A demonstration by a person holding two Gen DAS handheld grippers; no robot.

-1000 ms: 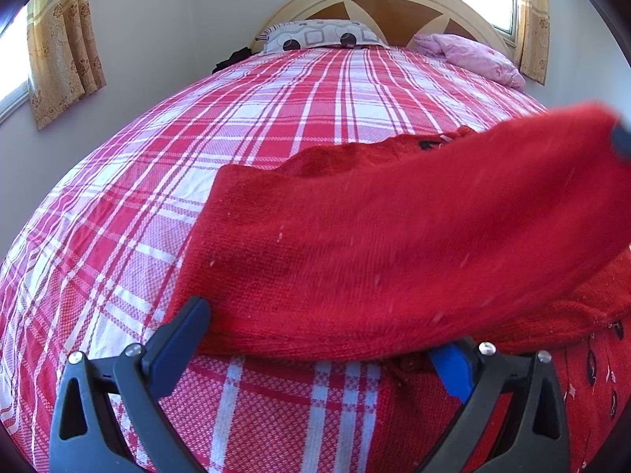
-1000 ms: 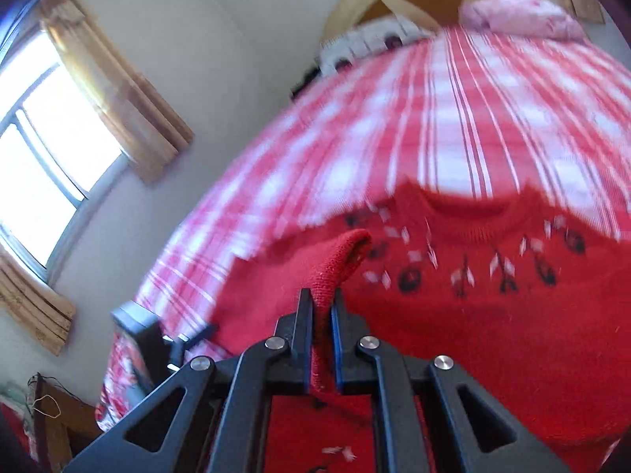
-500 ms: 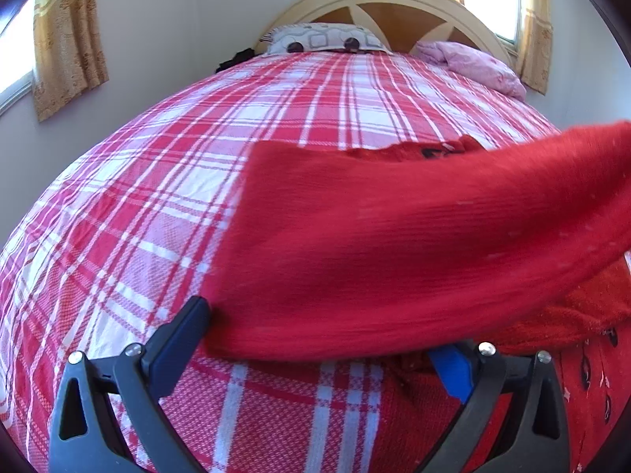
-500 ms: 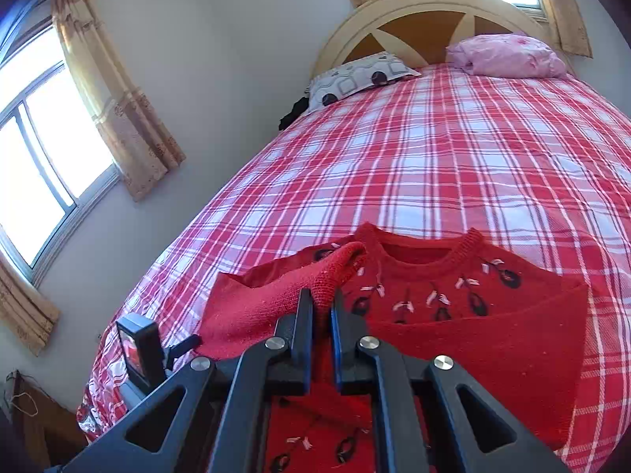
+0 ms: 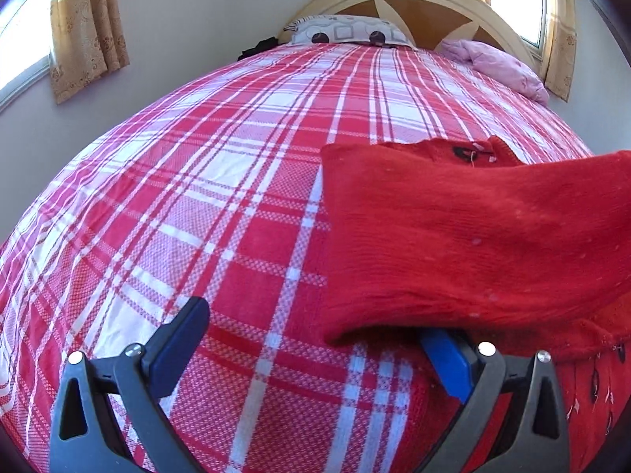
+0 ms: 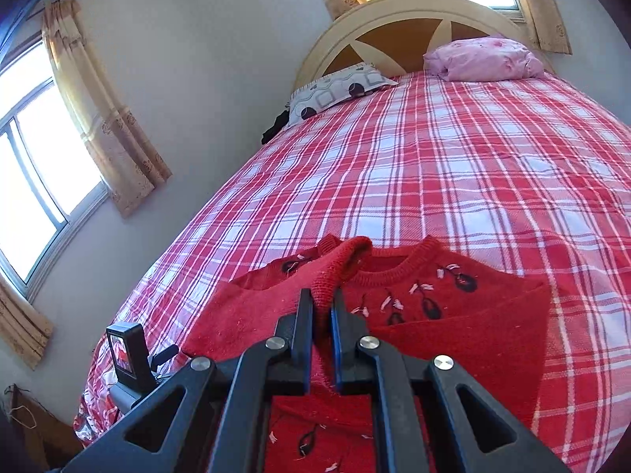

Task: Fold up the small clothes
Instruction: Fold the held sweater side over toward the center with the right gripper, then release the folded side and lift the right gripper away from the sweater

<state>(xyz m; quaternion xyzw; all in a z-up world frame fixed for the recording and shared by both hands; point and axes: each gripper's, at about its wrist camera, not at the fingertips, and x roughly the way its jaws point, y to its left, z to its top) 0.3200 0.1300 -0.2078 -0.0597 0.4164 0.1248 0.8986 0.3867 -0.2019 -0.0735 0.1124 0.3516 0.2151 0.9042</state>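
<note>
Left view, room: a bed under a red-and-white plaid cover, a curved headboard, a patterned pillow, a pink bundle, curtains at a window.
Left view, sweater: the red sweater lies on the plaid to the right; a folded sleeve part hangs across above my right finger.
Left view, my left gripper: fingers spread wide apart, gripping nothing; the blue pad sits under the red edge.
Right view, room: the same bed, headboard, pillow, pink bundle.
Right view, sweater: spread on the plaid, collar away from me, dark motifs across the chest.
Right view, my right gripper: clenched on a ribbed cuff, which stands up between my fingers.
Right view, other gripper: my left one at lower left by the red edge.
</note>
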